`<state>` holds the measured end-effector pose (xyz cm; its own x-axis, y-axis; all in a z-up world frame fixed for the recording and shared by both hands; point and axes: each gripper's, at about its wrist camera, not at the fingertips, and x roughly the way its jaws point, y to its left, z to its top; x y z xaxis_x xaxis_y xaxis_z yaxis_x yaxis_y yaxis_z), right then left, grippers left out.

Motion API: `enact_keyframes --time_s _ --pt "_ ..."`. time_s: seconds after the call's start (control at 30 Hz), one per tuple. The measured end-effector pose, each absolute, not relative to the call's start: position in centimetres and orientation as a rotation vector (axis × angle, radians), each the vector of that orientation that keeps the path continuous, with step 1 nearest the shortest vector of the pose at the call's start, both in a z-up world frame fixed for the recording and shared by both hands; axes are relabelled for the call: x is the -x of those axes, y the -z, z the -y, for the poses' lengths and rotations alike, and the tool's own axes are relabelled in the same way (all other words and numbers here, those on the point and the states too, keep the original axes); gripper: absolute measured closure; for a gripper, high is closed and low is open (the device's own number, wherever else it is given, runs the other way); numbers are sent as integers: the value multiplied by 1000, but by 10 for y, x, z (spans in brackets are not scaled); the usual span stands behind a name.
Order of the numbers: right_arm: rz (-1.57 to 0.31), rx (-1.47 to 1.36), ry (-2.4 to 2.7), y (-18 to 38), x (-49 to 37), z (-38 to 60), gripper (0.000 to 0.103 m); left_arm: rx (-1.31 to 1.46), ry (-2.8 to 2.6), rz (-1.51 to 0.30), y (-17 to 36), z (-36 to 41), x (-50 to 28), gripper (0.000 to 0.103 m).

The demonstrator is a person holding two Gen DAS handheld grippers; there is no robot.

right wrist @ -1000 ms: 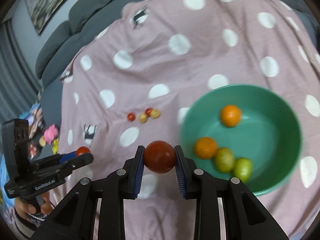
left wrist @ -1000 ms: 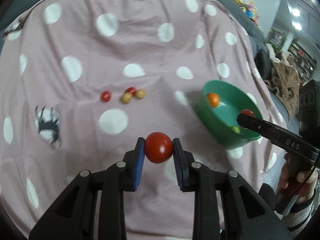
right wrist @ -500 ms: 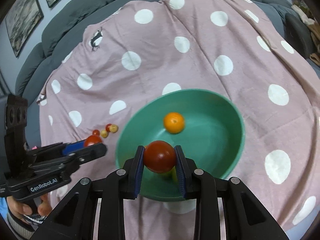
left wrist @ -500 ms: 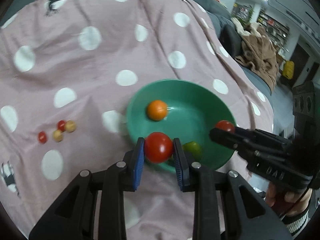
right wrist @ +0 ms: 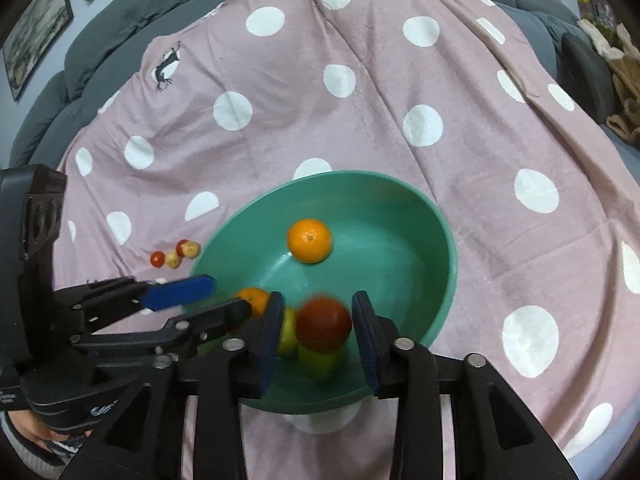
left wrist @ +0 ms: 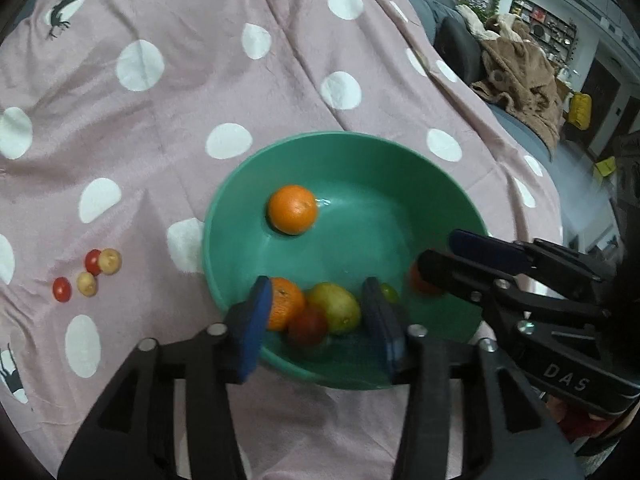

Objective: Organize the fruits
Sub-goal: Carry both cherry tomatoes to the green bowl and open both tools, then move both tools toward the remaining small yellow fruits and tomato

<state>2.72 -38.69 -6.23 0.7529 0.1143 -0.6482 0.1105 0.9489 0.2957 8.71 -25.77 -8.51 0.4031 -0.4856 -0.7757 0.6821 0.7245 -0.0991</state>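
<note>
below, we find both grippers angled down over the green bowl (left wrist: 400, 152) on the spotted pink cloth (left wrist: 200, 80). the left gripper (left wrist: 316, 316) has its jaws opening, pads clear of the blurred red tomato (left wrist: 308, 325) lying between them against an orange (left wrist: 286, 302) and a green fruit (left wrist: 336, 306). the right gripper (right wrist: 318, 328) is likewise opening, its own red tomato (right wrist: 323, 323) loose between the pads above the bowl. four small fruits (left wrist: 86, 274) lie on the cloth beside the bowl.
</note>
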Motion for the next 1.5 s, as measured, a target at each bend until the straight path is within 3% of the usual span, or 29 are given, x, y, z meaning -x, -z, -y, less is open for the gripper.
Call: enact_keyframes --time_s 0.1,0.37,0.87,1.5 --pt "-720 -331 25 59 -24 390 58 -230 731 -892 84 254 -88 39" --pt "-689 -307 8 44 -9 384 56 -130 670 -875 72 215 -72 23" --pt "-652 -229 -157 23 16 325 56 124 500 -968 84 83 -36 15" --pt "-771 -154 -352 45 6 244 56 184 357 -987 103 10 -17 11"
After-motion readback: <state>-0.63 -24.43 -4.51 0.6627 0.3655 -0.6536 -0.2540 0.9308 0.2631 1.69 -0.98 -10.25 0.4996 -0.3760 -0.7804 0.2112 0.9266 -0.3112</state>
